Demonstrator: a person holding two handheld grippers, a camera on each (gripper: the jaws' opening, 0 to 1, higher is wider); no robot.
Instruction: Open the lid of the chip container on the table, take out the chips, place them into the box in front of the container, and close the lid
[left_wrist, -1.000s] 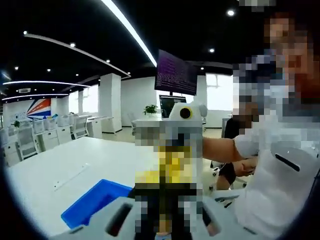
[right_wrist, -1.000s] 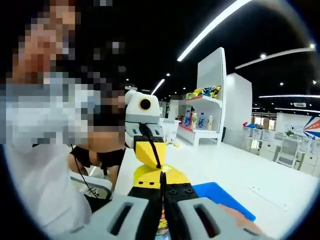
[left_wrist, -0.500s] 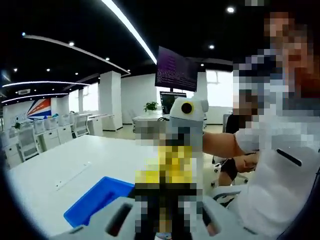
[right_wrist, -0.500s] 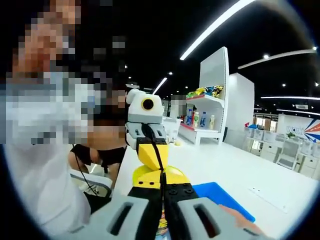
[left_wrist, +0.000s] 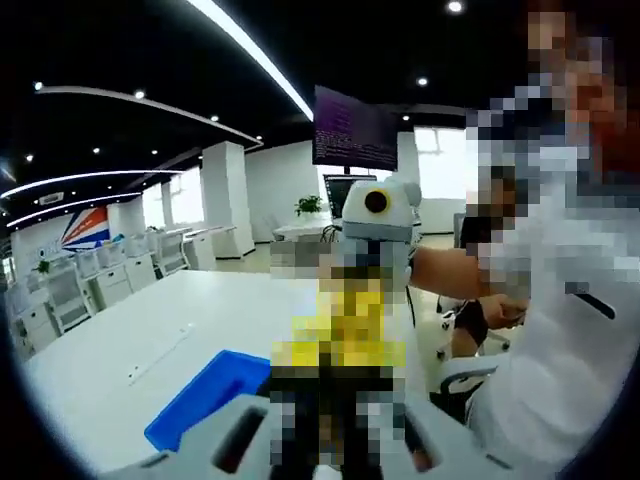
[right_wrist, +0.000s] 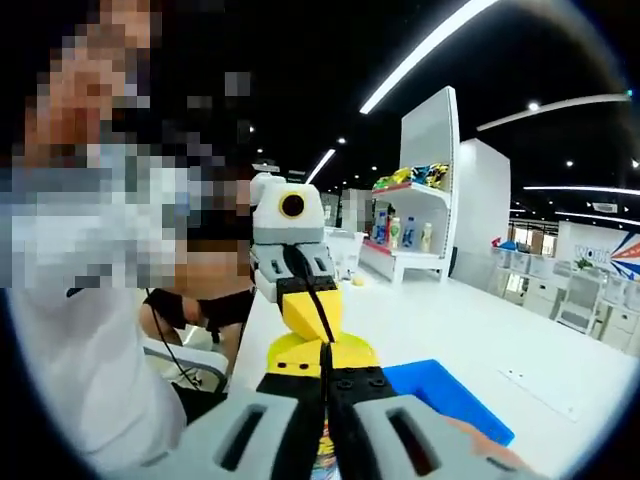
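Note:
In the right gripper view my right gripper (right_wrist: 325, 375) has its black jaws pressed together on a thin colourful packet (right_wrist: 325, 452). Facing it, the left gripper (right_wrist: 312, 318) points a yellow wedge at me, with a round yellow piece (right_wrist: 320, 352) just under it. A blue box (right_wrist: 455, 392) lies on the white table (right_wrist: 480, 330) to the right. In the left gripper view my left gripper (left_wrist: 335, 400) has its grey jaw bases close together. A blur hides what lies between the tips. The right gripper (left_wrist: 352, 290) faces it, and the blue box (left_wrist: 205, 400) sits lower left.
A person in a white sleeve (left_wrist: 560, 340) stands close behind the grippers, with the same sleeve (right_wrist: 80, 330) at the left of the other view. A shelf with goods (right_wrist: 415, 215), a hanging monitor (left_wrist: 355, 130) and rows of chairs (left_wrist: 70, 290) stand beyond the table (left_wrist: 130, 340).
Both views have drifted slightly, so the blue box and the room sit a little differently. The two grippers still face each other, and nothing was let go or taken hold of.

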